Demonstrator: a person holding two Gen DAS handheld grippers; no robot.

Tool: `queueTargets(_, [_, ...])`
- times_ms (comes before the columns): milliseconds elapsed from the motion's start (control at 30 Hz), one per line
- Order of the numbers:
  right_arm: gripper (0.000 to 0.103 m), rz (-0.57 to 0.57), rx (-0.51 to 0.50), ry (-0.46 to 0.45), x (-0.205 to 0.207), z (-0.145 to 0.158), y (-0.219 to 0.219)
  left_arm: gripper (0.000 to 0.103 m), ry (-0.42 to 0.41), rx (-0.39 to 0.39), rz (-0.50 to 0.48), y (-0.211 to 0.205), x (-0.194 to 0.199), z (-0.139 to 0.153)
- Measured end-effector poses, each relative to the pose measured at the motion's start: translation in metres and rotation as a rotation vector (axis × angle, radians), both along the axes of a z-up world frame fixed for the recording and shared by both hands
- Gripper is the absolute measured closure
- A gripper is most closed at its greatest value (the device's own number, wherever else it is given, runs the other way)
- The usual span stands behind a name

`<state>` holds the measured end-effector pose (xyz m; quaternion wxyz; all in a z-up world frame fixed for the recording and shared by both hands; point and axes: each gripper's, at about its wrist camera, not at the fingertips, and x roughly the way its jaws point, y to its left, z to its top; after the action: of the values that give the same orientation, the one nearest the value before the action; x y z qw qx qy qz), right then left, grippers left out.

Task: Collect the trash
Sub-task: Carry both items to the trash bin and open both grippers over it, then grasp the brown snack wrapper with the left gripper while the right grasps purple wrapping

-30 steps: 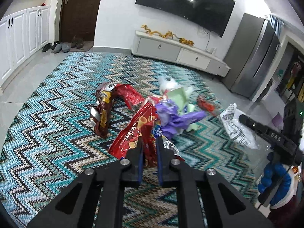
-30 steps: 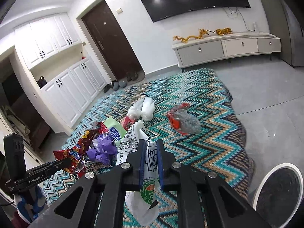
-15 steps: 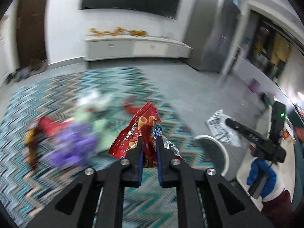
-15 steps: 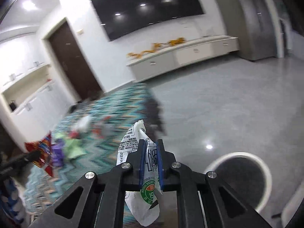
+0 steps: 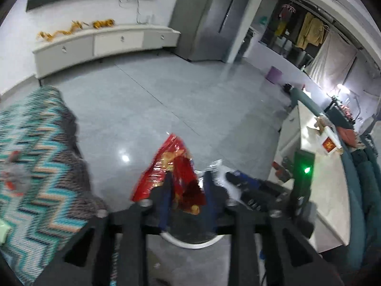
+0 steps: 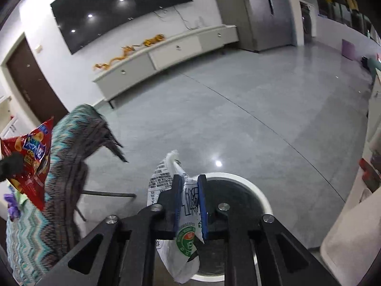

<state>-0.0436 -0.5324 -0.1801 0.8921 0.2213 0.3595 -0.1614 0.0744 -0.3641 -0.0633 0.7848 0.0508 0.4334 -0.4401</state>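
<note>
Both grippers swung over round white bin [image 6: 259, 197]; crinkly wrappers, seemingly pinched.

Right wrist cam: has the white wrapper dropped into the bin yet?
No, the white wrapper sits pinched between the right gripper fingers above the bin.
</note>
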Motion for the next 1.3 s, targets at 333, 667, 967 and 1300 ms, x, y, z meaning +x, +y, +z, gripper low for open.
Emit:
queueTargets(333, [0.059, -0.081, 0.034, 0.015, -0.032, -0.014, -0.018, 0.044, -0.029, -0.016, -0.031, -0.001, -0.009, 0.008])
queueTargets(667, [0.059, 0.028, -0.035, -0.069, -0.022, 0.036, 0.038, 0.044, -0.178, -0.001, 0.12, 0.099, -0.014, 0.036])
queueTargets(967, [0.059, 0.225, -0.079, -0.15, 0.004, 0.083, 0.125, 0.044, -0.209, 0.005, 0.318, 0.228, -0.014, 0.038])
queueTargets(1300, [0.059, 0.528, -0.087, -0.155, 0.057, 0.099, 0.247, 0.045, -0.173, 0.009, 0.61, 0.377, 0.004, 0.018])
